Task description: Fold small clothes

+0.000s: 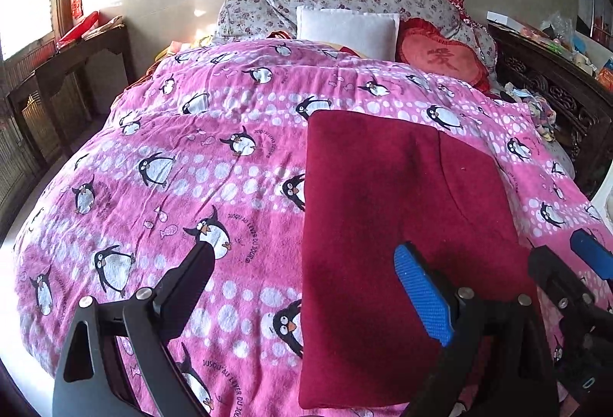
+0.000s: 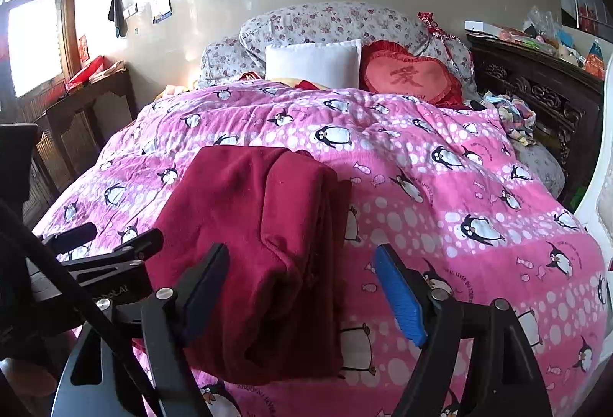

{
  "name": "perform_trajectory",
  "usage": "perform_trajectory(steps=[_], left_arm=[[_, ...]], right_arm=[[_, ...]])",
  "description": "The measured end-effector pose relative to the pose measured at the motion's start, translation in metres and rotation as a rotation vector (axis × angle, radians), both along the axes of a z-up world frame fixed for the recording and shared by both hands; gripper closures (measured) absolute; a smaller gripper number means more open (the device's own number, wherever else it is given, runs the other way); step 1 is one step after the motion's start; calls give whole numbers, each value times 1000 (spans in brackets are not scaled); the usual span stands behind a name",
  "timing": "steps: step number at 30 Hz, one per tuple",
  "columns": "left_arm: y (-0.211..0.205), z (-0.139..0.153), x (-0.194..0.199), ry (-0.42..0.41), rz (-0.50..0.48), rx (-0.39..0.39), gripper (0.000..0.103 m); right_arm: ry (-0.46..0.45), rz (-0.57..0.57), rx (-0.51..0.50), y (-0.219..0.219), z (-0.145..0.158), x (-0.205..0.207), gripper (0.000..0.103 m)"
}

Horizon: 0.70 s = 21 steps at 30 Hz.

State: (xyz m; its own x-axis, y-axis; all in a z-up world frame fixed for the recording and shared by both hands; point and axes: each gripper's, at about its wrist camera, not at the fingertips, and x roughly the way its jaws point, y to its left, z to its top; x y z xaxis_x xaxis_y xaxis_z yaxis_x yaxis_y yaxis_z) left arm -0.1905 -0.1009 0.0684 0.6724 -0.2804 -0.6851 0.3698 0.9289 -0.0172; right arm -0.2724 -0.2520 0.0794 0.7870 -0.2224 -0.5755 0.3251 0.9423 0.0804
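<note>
A dark red fleece garment (image 1: 402, 233) lies folded in a long rectangle on the pink penguin bedspread (image 1: 191, 156). In the right wrist view the garment (image 2: 264, 256) shows stacked layers along its right edge. My left gripper (image 1: 306, 264) is open and empty, hovering over the garment's near left edge. My right gripper (image 2: 300, 264) is open and empty, its jaws straddling the garment's near right edge. It also shows at the right of the left wrist view (image 1: 574, 264). The left gripper shows at the left of the right wrist view (image 2: 111, 237).
Pillows (image 2: 312, 61) and a red heart cushion (image 2: 410, 76) lie at the head of the bed. A dark carved wooden headboard (image 2: 544, 95) runs along the right, a wooden side table (image 2: 76, 110) stands at the left, and loose cloth (image 2: 509, 114) lies at the far right.
</note>
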Motion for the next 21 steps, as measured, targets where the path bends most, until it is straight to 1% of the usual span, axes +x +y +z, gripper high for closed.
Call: perform_trajectory(steps=[7, 12, 15, 18, 21], left_arm=[[-3, 1, -1, -2, -20, -1, 8], [-7, -2, 3, 8, -20, 7, 8], [-13, -6, 5, 15, -29, 33, 8], [-17, -8, 7, 29, -34, 40, 8], [-22, -7, 6, 13, -39, 58, 8]], right_arm=[[-4, -3, 12, -4, -3, 4, 16], [17, -12, -2, -6, -10, 9, 15], [21, -25, 21, -12, -17, 11, 15], [35, -42, 31, -18, -22, 12, 15], [22, -48, 69, -25, -26, 11, 12]])
